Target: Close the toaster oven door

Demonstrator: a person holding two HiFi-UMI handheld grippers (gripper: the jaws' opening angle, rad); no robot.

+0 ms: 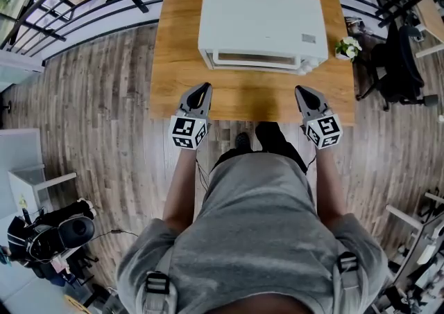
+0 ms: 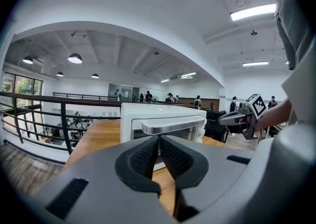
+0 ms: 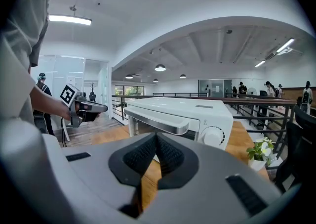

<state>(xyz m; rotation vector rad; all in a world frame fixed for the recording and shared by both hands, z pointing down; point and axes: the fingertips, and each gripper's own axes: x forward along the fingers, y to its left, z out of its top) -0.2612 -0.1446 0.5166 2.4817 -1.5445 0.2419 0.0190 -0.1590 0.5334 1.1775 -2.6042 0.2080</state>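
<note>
White boxy toaster oven (image 1: pixel 262 28) sits mid wooden table (image 1: pixel 173 84), door upright, seemingly shut. Left gripper (image 1: pixel 205 88) and right gripper (image 1: pixel 300 90) hover clear, jaws pinched together, empty; likely nothing left to push.

toaster oven (image 1: pixel 262 25): white body and white knobs; silvery door handle; dark glass behind it.
desk (image 1: pixel 173 63): warm honey-brown, with a fine wood grain.
left gripper (image 1: pixel 205 88): grey shell; black-and-white square markers on its cube.
right gripper (image 1: pixel 301 91): same grey shell; black-and-white square markers.
fingers (image 2: pixel 145 156): black, finely ribbed.
floor (image 1: pixel 90 111): grey-brown planks, streaked.
plant (image 1: pixel 347 47), at 3 o'clock from the toaster oven: green leaves, white flowers, pale pot.
shirt (image 1: pixel 263 222): plain grey.
chair (image 1: pixel 402 63): black.
railing (image 1: pixel 69 14): black bars.
</note>
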